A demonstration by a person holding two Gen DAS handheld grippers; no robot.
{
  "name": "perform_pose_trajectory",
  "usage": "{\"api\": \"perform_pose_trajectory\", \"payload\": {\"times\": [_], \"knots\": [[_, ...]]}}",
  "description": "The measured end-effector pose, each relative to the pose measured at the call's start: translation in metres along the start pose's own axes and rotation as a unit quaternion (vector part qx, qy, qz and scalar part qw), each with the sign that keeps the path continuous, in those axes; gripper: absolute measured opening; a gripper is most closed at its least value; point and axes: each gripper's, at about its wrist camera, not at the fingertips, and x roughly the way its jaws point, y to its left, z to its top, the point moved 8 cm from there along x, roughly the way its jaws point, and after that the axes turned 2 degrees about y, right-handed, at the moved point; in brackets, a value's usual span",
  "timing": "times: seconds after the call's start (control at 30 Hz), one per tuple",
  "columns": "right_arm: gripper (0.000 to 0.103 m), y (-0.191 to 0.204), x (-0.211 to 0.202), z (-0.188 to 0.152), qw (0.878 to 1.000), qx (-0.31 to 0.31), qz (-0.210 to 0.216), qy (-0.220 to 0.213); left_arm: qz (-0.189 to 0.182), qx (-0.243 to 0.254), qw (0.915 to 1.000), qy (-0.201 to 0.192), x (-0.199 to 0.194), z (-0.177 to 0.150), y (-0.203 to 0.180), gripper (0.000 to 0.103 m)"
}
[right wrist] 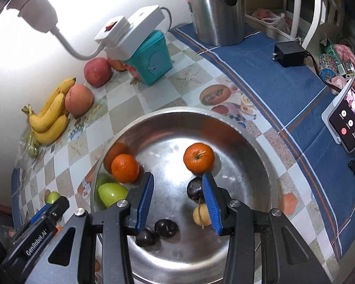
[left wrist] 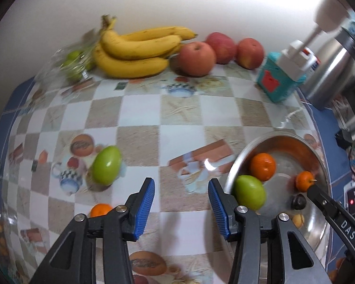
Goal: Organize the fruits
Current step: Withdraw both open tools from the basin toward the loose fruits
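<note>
Fruits are partly gathered: two oranges (right wrist: 198, 158), a green mango (right wrist: 112, 194) and dark plums (right wrist: 165, 228) lie in the steel bowl (right wrist: 255, 146). Another green mango (left wrist: 106, 165) and a small orange (left wrist: 101, 210) lie on the table (left wrist: 139, 123), left of the bowl. Both the left gripper (left wrist: 181, 209) and right gripper (right wrist: 177, 201) have released, empty jaws; next, likely, the left closes on the loose mango.

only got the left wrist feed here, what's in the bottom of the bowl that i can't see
Observer: Two dark plums lie near the front of the steel bowl, beside a small yellow fruit.
Operator: is right gripper holding anything
Observer: No, the right gripper hangs open over the bowl, nothing between its pads.
Operator: anything behind the kettle side
Observer: A black charger sits on the blue cloth, and a phone stands further right.
</note>
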Motion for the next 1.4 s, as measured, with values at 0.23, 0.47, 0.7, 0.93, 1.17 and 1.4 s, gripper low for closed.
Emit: {"api": "perform_pose_trajectory", "payload": {"times": [0.23,0.47,0.7,0.93,1.17,1.4], "knots": [[0.044,0.009,0.001,-0.011,1.000,-0.018,-0.006,0.009,0.013,-0.033,0.9993,0.006,0.000,-0.005,0.027,0.057],[0.063,0.016,0.001,-0.013,0.999,-0.031,-0.006,0.009,0.027,-0.051,0.9983,0.007,0.001,-0.004,0.042,0.070],[0.073,0.019,0.005,-0.014,0.999,-0.041,-0.011,0.012,0.051,-0.058,0.9970,0.009,0.005,-0.005,0.049,0.087],[0.082,0.019,0.006,-0.014,0.999,-0.047,-0.015,0.012,0.065,-0.060,0.9961,0.007,0.006,-0.006,0.053,0.101],[0.083,0.019,0.006,-0.013,0.999,-0.049,-0.017,0.009,0.073,-0.057,0.9957,0.006,0.007,-0.005,0.054,0.103],[0.084,0.021,0.004,-0.012,0.998,-0.055,-0.018,0.000,0.077,-0.055,0.9955,0.003,0.005,-0.004,0.055,0.103]]}}
